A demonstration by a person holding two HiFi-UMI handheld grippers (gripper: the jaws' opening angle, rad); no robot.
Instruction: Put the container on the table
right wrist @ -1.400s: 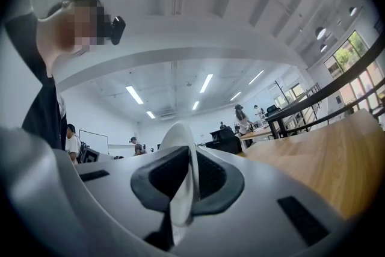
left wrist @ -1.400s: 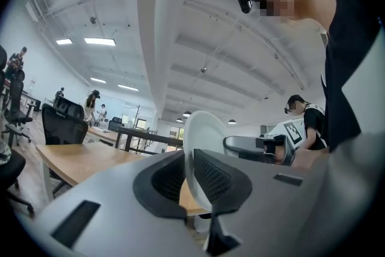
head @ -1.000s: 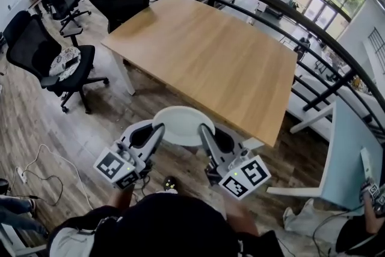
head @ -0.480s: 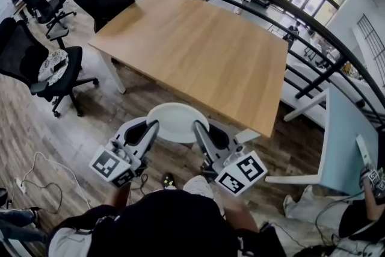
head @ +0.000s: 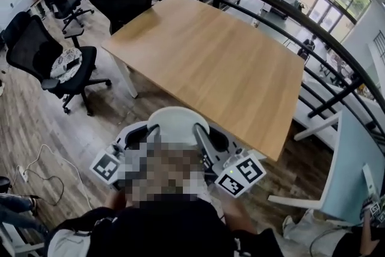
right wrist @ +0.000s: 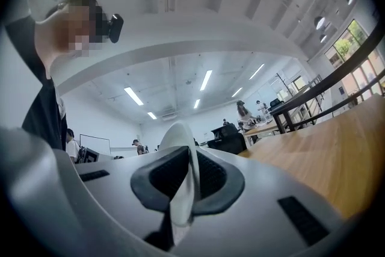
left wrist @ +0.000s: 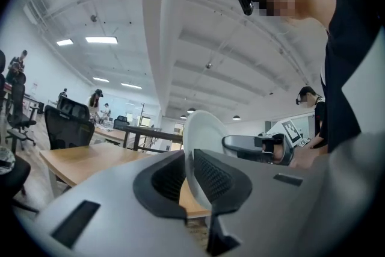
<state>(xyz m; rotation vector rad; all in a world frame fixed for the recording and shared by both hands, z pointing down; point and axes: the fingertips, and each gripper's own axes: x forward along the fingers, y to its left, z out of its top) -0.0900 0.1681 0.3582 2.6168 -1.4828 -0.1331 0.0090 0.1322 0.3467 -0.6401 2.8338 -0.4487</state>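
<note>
A white round container hangs in front of me, over the floor just short of the near edge of the wooden table. My left gripper is shut on its left rim and my right gripper is shut on its right rim. In the left gripper view the container's thin rim stands edge-on between the dark pads of the left gripper, and the right gripper shows beyond it. In the right gripper view the rim is pinched by the right gripper, with the table at the right.
Black office chairs stand to the table's left and behind it. A dark railing runs along the table's far right side. A cable lies on the wooden floor at the lower left. A pale panel stands at the right.
Both grippers have carried the container a little forward toward the table's near edge. Both grips are unchanged.
</note>
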